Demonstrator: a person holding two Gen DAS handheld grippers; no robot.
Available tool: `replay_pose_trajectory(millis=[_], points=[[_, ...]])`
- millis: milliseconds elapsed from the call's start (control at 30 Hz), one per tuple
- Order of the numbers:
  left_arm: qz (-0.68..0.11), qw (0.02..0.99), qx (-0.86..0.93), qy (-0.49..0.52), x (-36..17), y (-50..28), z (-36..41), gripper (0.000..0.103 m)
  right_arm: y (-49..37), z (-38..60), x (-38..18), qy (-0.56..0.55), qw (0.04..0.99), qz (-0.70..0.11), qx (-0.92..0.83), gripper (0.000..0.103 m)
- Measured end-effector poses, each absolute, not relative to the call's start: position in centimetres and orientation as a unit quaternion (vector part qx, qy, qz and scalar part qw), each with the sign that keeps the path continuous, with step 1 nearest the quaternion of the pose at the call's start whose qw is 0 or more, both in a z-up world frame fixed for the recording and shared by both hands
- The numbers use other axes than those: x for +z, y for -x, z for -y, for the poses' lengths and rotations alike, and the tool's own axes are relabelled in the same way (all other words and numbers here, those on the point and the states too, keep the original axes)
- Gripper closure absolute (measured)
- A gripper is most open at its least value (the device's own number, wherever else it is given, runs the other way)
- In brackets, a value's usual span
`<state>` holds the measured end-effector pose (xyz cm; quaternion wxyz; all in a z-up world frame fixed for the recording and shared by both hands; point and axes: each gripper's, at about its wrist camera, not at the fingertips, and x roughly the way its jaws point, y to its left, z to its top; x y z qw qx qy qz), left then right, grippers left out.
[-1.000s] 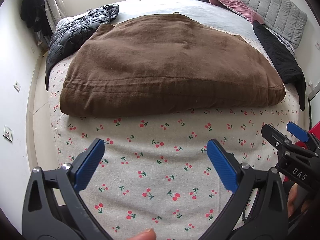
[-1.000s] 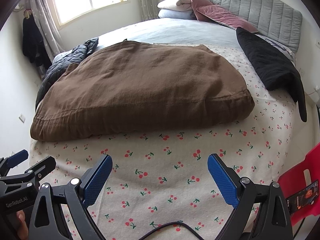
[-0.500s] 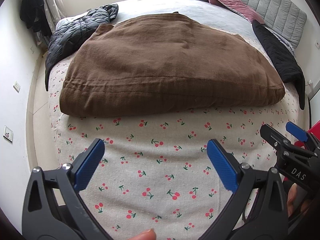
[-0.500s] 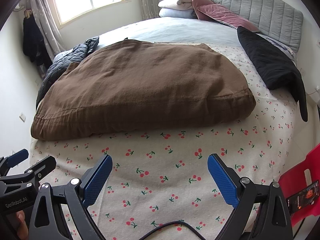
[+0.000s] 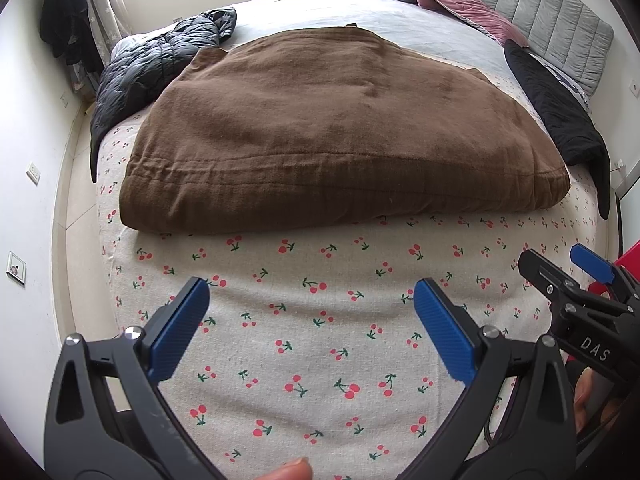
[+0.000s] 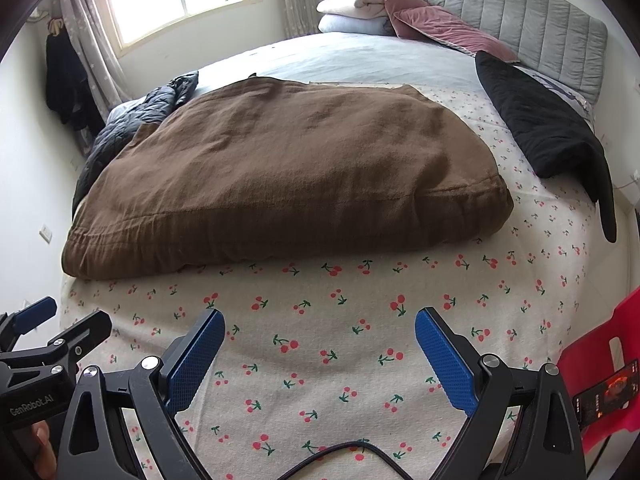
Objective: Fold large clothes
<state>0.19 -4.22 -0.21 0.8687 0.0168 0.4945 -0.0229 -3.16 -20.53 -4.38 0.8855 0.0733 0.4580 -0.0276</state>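
Note:
A large brown garment [image 5: 336, 128] [image 6: 288, 176] lies folded into a thick flat bundle across the middle of the bed. My left gripper [image 5: 312, 320] is open over the cherry-print sheet [image 5: 320, 344], short of the bundle's near edge, with nothing between its blue pads. My right gripper [image 6: 320, 344] is open too, above the same sheet [image 6: 320, 360] and clear of the bundle. Each gripper shows at the edge of the other's view: the right one [image 5: 560, 272] and the left one [image 6: 60, 324].
A dark quilted jacket [image 5: 152, 68] lies at the bed's far left, a black garment [image 6: 540, 128] drapes over the right edge. Pillows [image 6: 360, 12] and a grey headboard [image 6: 520, 16] stand at the back. A red chair [image 6: 600, 352] holding a phone [image 6: 604, 392] is at right.
Both grippers have shifted very slightly, so the bundle sits a touch lower in view. They stay open and the brown bundle has not moved.

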Motion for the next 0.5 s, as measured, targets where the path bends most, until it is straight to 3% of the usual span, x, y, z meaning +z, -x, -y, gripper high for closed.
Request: replay_pose_trajectory(millis=[500], points=[[-0.497,0.868,-0.014,-0.006,-1.19,-0.58,3.84,0.001,3.00,20.69,-5.00,-0.077,0.883,-0.462,-0.028,0.006]])
